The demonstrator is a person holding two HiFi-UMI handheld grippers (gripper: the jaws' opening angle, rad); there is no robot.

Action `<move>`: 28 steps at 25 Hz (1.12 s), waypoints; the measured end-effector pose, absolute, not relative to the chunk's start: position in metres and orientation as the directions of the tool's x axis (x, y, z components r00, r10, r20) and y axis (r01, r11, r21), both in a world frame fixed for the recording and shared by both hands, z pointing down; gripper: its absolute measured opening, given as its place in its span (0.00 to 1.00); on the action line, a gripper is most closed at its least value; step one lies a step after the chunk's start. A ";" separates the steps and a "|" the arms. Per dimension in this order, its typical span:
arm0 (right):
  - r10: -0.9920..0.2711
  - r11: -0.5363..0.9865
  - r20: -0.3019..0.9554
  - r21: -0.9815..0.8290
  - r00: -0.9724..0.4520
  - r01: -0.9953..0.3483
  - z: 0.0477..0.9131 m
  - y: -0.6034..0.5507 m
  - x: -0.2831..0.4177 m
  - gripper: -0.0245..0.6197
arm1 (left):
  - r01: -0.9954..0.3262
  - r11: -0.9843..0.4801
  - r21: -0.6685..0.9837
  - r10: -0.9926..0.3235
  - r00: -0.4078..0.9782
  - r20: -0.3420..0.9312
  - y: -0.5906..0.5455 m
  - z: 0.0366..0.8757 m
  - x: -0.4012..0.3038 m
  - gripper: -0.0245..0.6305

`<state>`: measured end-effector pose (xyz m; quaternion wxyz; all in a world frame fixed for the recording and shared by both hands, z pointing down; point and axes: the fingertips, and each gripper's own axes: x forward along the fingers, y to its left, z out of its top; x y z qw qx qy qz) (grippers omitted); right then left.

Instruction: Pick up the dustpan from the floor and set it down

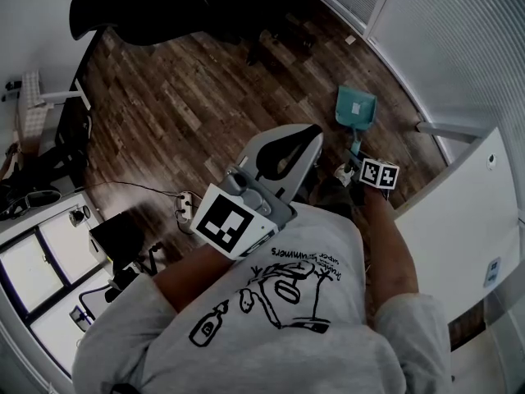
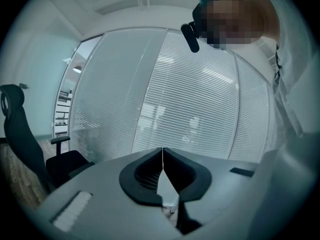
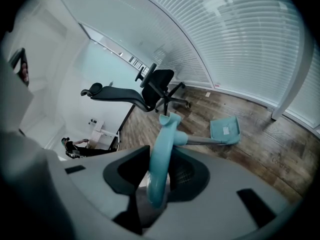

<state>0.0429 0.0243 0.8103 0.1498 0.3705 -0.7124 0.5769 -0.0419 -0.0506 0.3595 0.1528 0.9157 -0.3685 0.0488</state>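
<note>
**Right hand-held gripper closed on the dustpan's handle**

The teal dustpan (image 3: 225,130) is low over the wooden floor (image 1: 180,97) on the right side of the room, near the wall of white blinds (image 3: 240,39). Whether its pan rests on the boards or hangs just clear of them cannot be told. Its long handle (image 3: 162,149) runs back from the pan toward the person and ends in a curved teal grip. The right hand-held gripper (image 3: 161,155) has that grip between its jaws, which press on it from both sides. In the head view the gripper's marker cube (image 1: 380,173) sits at the near end of the handle, with the pan farther out.

The left hand-held gripper (image 2: 162,151) is held up in front of the person's grey shirt (image 1: 271,327). Its jaws are brought together tip to tip with nothing between them.

A black office chair (image 3: 155,86) stands at the far side of the floor, well apart from the dustpan.
</note>
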 end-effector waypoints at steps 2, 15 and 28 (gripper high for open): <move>-0.358 0.060 0.637 -0.714 -0.682 -0.698 0.808 0.023 0.045 0.18 | -0.689 -0.683 0.244 -0.661 0.725 0.196 -0.051 0.358 -0.041 0.04; -0.382 0.090 0.590 -0.743 -0.712 -0.664 0.786 0.020 0.047 0.18 | -0.676 -0.696 0.242 -0.657 0.736 0.164 -0.051 0.346 -0.035 0.04; -0.409 0.141 0.552 -0.748 -0.727 -0.648 0.740 0.024 0.047 0.17 | -0.664 -0.710 0.233 -0.654 0.745 0.129 -0.053 0.335 -0.031 0.04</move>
